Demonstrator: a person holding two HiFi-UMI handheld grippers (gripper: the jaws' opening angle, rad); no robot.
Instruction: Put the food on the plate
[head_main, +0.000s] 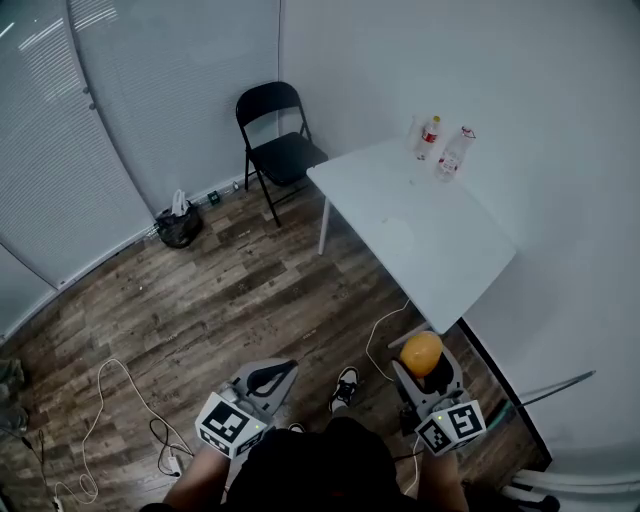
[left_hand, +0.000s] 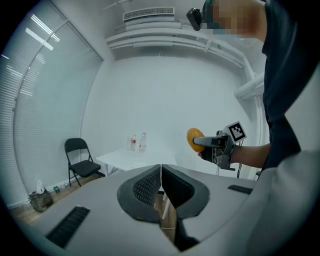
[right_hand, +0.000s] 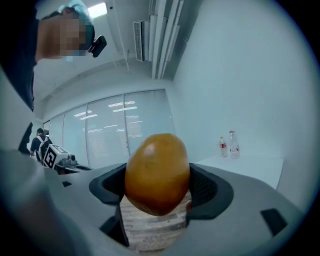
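Right tongs (head_main: 427, 371) point forward, clamping orange fruit (right_hand: 157, 172).

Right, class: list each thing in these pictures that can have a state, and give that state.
Left gripper: shut, empty.
Right gripper: shut on the fruit.
Fruit: whole, held in the air.
Chair: unfolded, upright, unoccupied.
Bottles: both upright on the table.
Table: standing, bottles at its far end.
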